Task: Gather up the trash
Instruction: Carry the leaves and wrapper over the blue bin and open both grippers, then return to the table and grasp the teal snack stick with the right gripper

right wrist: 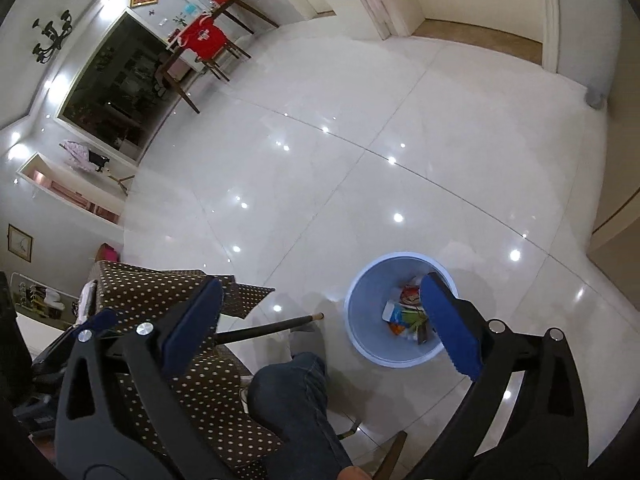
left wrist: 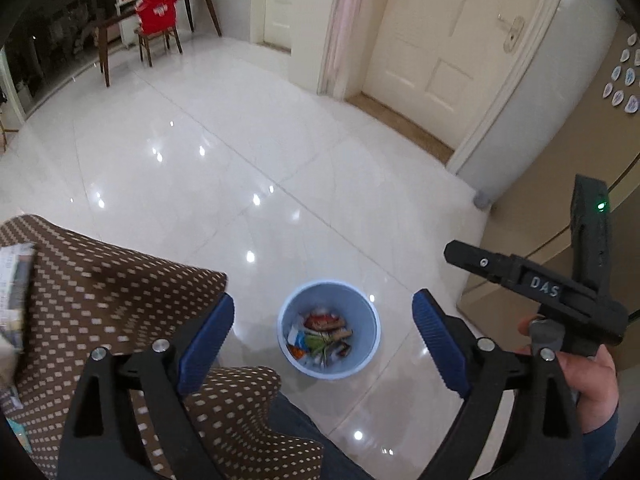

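Observation:
A light blue waste bin (left wrist: 370, 322) stands on the glossy white floor, with colourful wrappers and paper scraps (left wrist: 320, 336) lying in its bottom. My left gripper (left wrist: 323, 322) hovers above it, open, its blue pads wide apart and nothing between them. In the right wrist view the same bin (right wrist: 362, 304) sits low and right of centre, holding the wrappers (right wrist: 404, 312). My right gripper (right wrist: 320, 302) is open and empty too, its right pad over the bin's mouth. The right gripper's black body (left wrist: 560, 292) and the hand holding it show at the right of the left wrist view.
A table with a brown dotted cloth (left wrist: 100, 280) stands left of the bin, papers (left wrist: 16, 280) at its edge. The person's jeans leg (right wrist: 296, 392) and a dark table leg (right wrist: 276, 326) are near the bin. A cream door (left wrist: 432, 52) and a wooden chair with red fabric (left wrist: 158, 12) stand farther off.

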### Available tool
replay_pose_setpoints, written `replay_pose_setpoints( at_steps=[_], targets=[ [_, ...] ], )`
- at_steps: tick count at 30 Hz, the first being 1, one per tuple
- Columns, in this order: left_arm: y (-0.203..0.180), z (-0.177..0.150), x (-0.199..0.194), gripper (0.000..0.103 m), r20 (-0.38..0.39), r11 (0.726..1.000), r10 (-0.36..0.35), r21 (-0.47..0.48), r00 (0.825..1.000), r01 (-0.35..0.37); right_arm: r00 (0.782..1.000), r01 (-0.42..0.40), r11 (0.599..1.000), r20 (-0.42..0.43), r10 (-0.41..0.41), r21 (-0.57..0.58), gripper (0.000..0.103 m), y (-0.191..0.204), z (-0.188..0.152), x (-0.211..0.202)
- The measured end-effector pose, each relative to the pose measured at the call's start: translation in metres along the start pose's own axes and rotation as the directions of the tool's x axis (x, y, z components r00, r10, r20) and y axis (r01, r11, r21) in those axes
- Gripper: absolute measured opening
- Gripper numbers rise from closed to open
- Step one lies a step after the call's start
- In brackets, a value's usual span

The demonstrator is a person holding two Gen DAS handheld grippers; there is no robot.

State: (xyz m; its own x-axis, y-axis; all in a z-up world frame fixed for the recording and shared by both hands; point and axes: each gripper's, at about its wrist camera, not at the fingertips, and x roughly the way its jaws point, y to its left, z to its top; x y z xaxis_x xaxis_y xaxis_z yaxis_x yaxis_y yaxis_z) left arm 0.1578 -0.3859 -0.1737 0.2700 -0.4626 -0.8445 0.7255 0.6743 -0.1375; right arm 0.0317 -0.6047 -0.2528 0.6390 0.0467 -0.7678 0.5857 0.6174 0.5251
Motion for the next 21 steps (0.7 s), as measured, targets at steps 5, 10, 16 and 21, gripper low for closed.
replay_pose_setpoints(
  at_steps=[5,10,16,21],
  targets=[
    [0.008,-0.001,-0.043,0.089,0.084,1.000,-0.004,-0.010,0.996,0.005,0.998,-0.031,0.999,0.044,0.032,-0.041,0.097,0.030,0.002,-0.023],
    [0.023,-0.008,-0.085,0.090,0.162,1.000,0.004,-0.024,0.987,0.000,0.994,-0.059,0.990,0.082,0.069,-0.125,0.097,0.075,0.002,-0.045],
    [0.051,-0.025,-0.131,0.090,0.243,0.998,0.032,-0.055,0.969,-0.019,0.986,-0.099,0.966,0.104,0.127,-0.240,0.097,0.132,-0.006,-0.065],
    [0.087,-0.045,-0.166,0.090,0.297,0.993,0.062,-0.117,0.953,-0.028,0.978,-0.151,0.925,0.081,0.190,-0.350,0.097,0.190,-0.022,-0.071]
  ],
)
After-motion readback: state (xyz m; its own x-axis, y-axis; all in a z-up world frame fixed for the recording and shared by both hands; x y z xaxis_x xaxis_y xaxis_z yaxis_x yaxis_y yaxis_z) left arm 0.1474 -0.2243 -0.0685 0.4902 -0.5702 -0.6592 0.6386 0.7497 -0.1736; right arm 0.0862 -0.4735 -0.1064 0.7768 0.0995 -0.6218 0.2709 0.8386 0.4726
